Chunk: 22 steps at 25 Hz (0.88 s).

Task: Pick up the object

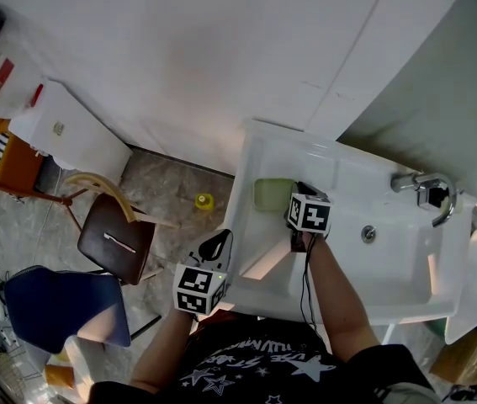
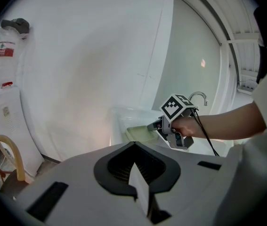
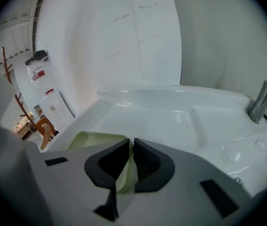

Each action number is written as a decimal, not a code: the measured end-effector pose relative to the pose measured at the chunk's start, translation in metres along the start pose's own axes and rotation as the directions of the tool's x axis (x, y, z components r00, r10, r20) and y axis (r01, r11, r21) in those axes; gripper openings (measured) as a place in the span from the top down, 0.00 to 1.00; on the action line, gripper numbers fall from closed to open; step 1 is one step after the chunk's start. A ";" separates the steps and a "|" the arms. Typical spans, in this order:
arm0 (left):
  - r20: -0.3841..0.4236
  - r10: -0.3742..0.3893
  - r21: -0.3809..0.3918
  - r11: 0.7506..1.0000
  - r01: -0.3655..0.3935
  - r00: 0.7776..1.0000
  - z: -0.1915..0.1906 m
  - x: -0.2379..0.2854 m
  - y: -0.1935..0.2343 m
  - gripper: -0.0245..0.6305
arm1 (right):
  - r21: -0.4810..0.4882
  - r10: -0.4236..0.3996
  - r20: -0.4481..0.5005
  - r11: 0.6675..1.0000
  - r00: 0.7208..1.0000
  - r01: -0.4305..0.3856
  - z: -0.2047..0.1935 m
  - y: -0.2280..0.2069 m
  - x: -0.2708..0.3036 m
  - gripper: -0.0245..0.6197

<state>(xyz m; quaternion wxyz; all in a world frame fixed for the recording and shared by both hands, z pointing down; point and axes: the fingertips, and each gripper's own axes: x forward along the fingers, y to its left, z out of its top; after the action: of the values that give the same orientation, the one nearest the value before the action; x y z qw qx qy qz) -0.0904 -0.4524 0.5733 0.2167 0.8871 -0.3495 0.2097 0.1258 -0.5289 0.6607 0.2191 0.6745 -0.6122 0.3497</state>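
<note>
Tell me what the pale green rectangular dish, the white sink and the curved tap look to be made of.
The pale green rectangular dish is likely plastic: matte, with a thin moulded rim. The white sink looks like glazed ceramic or similar: glossy, with sharp highlights. The curved tap is polished metal, chrome-like and mirror-bright.

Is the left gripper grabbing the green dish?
No, the left gripper is empty, and it is the right gripper that pinches the rim of the green dish.
</note>
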 end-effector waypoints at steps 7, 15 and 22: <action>0.040 0.028 0.024 0.999 -0.029 0.999 0.002 -0.009 -0.004 0.94 | 0.009 0.025 0.039 1.000 0.999 -0.025 0.006 0.007 -0.018 0.90; 0.084 0.052 0.047 0.997 -0.056 0.995 0.010 -0.029 -0.036 0.94 | 0.009 0.060 0.094 0.998 0.994 -0.061 0.008 -0.003 -0.067 0.90; 0.128 0.067 0.047 0.996 -0.074 0.990 0.013 -0.051 -0.080 0.94 | 0.004 0.088 0.129 0.996 0.988 -0.089 -0.006 -0.026 -0.122 0.90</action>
<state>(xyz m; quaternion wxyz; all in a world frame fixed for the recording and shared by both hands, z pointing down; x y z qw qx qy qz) -0.0645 -0.3791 0.5166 0.1635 0.8910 -0.3881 0.1696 0.1495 -0.4384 0.5771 0.1601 0.6689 -0.6526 0.3180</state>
